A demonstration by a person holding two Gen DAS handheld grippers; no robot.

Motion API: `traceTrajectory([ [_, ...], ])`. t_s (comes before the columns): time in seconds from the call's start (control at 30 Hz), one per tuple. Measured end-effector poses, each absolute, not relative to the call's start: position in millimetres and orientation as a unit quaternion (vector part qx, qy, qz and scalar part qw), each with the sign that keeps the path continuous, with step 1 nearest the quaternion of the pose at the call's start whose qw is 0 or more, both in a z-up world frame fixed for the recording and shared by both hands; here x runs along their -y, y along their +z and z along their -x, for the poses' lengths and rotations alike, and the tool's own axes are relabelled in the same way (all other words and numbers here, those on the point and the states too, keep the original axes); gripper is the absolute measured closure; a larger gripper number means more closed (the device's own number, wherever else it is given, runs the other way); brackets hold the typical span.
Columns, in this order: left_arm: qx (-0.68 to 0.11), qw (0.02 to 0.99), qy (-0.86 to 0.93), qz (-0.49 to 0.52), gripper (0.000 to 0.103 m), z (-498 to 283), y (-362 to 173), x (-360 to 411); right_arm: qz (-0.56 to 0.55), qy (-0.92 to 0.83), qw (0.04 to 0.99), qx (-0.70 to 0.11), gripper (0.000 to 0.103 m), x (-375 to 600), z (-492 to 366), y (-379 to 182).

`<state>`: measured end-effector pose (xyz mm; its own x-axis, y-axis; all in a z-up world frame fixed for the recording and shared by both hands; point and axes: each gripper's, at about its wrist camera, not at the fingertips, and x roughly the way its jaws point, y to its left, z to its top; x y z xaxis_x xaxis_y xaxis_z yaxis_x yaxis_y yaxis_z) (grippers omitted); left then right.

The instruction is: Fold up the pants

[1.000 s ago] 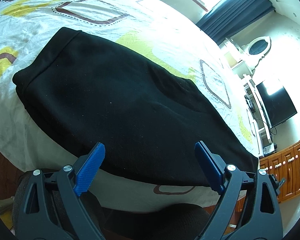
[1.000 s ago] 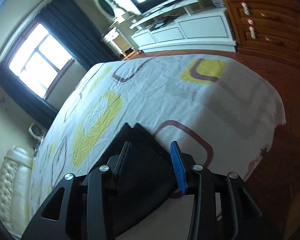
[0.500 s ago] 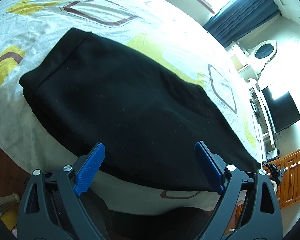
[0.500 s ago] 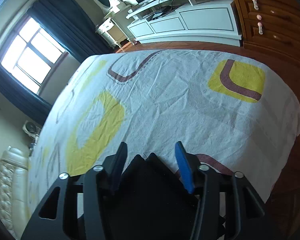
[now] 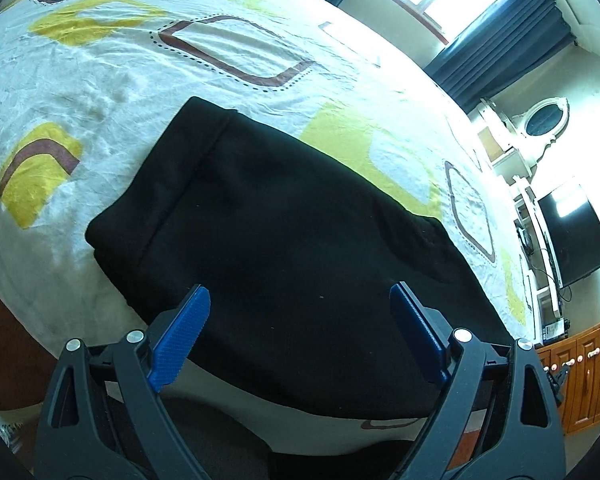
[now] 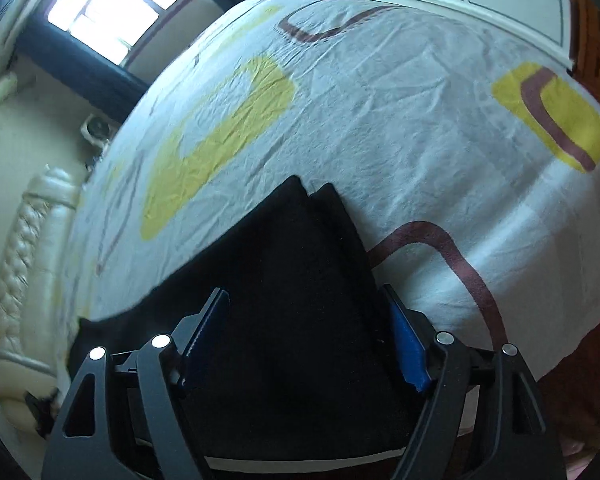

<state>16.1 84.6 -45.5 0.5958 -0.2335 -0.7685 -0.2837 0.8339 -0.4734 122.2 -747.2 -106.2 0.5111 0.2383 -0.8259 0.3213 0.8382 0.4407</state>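
Observation:
Black pants (image 5: pixel 292 240) lie folded lengthwise on the white bed sheet with yellow and brown shapes, near the bed's front edge. The waistband end is at the left in the left wrist view. My left gripper (image 5: pixel 300 312) is open and empty, hovering over the near edge of the pants. In the right wrist view the leg end of the pants (image 6: pixel 300 280) shows two layered corners. My right gripper (image 6: pixel 304 320) is open, fingers spread either side of the leg end, just above the cloth and holding nothing.
The bed sheet (image 5: pixel 180 64) stretches away beyond the pants. A padded headboard (image 6: pixel 16 260) is at the left in the right wrist view. Wooden cabinets (image 5: pixel 588 364), a TV (image 5: pixel 572 236) and a white dresser stand past the bed's foot.
My right gripper has opened wider and moved down over the leg end of the pants. My left gripper has moved forward and closer over the pants, still open.

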Motion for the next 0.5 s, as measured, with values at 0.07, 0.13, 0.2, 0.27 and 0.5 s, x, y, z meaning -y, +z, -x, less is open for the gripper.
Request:
traceTrajectory([
  [0.07, -0.454, 0.842, 0.022, 0.291, 0.012, -16, -49, -91, -0.228, -0.042, 0.821, -0.522, 0.04, 730, -129, -104],
  [0.13, -0.452, 0.842, 0.028, 0.294, 0.012, -15, -52, -100, -0.234, -0.045, 0.817, -0.525, 0.068, 727, -129, -100],
  [0.2, -0.453, 0.843, 0.028, 0.289, 0.012, -16, -50, -103, -0.242, -0.042, 0.818, -0.52, 0.085, 722, -126, -93],
  [0.27, -0.457, 0.843, 0.027, 0.283, 0.012, -18, -49, -108, -0.275, -0.033, 0.812, -0.513, 0.085, 724, -121, -88],
  [0.5, -0.466, 0.844, 0.007, 0.264, 0.012, -25, -40, -115, -0.392, 0.019, 0.811, -0.434, 0.085, 712, -106, -43],
])
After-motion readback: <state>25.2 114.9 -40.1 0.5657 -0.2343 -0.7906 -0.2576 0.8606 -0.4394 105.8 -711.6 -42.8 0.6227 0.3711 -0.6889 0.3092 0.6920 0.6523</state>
